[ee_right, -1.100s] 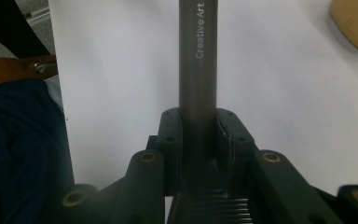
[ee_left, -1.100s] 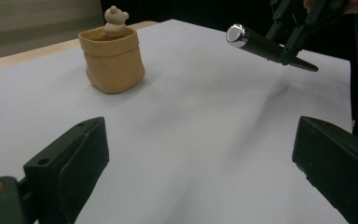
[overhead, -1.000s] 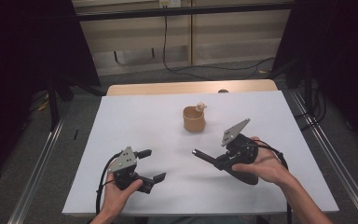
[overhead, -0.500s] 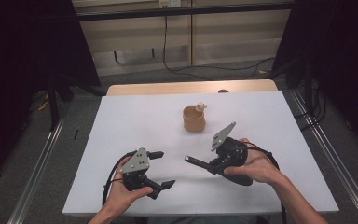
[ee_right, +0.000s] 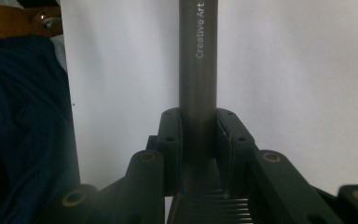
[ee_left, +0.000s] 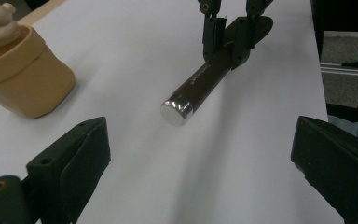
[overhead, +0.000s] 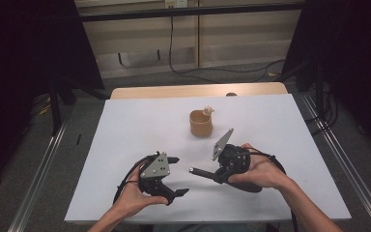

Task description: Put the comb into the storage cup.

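Dark brown and slim, a pen-like tube with a shiny silver end cap (ee_left: 204, 78) is clamped between the jaws of the right gripper (overhead: 207, 173), just right of centre in the lower half of the high view. The tube sticks out leftward from the jaws, lifted above the white table top (overhead: 280, 125). In the right gripper view the tube (ee_right: 197, 60) runs straight up the middle of the frame, pinched on both sides by the black pads, with pale lettering along its barrel.

The left gripper (overhead: 176, 176) sits at the lower centre-left of the high view, held in the person's left hand (overhead: 137, 195). Its jaws stand wide apart with nothing between them. In the left gripper view they frame the lower corners, and the tube's silver cap points toward the camera from the upper middle.

A small tan clay-coloured pot with a pale figure on its rim (overhead: 201, 123) stands on the table above centre, well apart from both grippers.
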`<state>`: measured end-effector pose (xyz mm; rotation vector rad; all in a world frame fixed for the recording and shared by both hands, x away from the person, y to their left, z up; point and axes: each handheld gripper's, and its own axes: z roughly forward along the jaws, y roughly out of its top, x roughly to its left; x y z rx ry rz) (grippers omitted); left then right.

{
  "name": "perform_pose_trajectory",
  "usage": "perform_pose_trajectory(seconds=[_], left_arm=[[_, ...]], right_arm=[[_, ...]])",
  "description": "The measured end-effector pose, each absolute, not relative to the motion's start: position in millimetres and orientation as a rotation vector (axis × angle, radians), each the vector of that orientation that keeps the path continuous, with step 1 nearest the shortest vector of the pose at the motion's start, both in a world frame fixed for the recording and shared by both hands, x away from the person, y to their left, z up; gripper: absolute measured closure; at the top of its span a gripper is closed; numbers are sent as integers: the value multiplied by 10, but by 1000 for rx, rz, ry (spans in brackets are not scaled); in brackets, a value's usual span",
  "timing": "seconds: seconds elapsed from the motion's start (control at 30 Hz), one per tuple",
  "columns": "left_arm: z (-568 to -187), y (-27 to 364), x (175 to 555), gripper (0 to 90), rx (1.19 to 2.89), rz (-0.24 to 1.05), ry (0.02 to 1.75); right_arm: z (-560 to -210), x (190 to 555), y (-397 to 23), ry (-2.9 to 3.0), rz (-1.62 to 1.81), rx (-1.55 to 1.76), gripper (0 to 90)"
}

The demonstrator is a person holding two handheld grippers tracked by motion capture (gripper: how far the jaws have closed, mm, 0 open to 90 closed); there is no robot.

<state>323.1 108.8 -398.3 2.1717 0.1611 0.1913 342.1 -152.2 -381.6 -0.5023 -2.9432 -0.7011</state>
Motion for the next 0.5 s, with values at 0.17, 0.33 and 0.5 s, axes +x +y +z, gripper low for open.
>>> perform_pose_trajectory(seconds=[0.17,0.33,0.5], left_arm=[[-3971,1019,3244,50,2242,198,119],[-3948,971,3237,72,2292,236,73],[-4001,881,3222,132,2377,299,-10]], right_arm=[[-3870,3449,-1458,-2932,-692,-478,729],[-3874,3481,-1426,-2926,-650,-465,729],[-3840,3507,-1391,-2934,-594,-453,729]])
